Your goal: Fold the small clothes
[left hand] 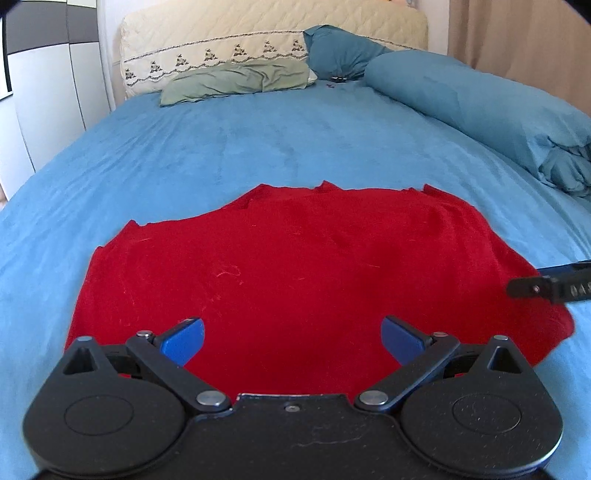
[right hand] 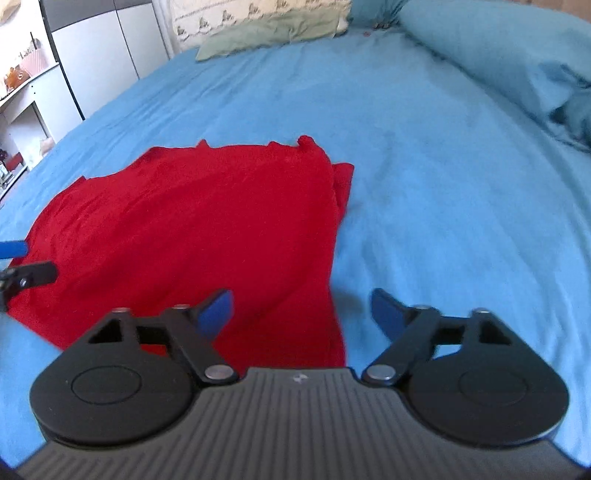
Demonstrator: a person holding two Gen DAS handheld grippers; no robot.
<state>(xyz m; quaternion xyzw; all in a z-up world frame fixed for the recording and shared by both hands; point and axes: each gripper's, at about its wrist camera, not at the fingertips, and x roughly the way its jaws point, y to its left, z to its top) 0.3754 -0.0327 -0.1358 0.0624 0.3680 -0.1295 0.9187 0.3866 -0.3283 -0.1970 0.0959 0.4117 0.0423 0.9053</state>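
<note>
A red garment (left hand: 295, 266) lies spread flat on the blue bedsheet (left hand: 258, 147); it also shows in the right wrist view (right hand: 192, 229), with a folded edge along its right side. My left gripper (left hand: 291, 339) is open and empty, held over the garment's near edge. My right gripper (right hand: 301, 314) is open and empty, astride the garment's right near edge, one finger over red cloth and the other over the sheet. A finger of the right gripper (left hand: 546, 286) shows at the right of the left wrist view. A finger of the left gripper (right hand: 29, 275) shows at the left of the right wrist view.
A green pillow (left hand: 240, 81) and a teal pillow (left hand: 340, 51) lie at the headboard (left hand: 258, 33). A rolled blue duvet (left hand: 498, 110) runs along the bed's right side. White wardrobes (right hand: 92, 55) and a shelf (right hand: 22, 92) stand to the left.
</note>
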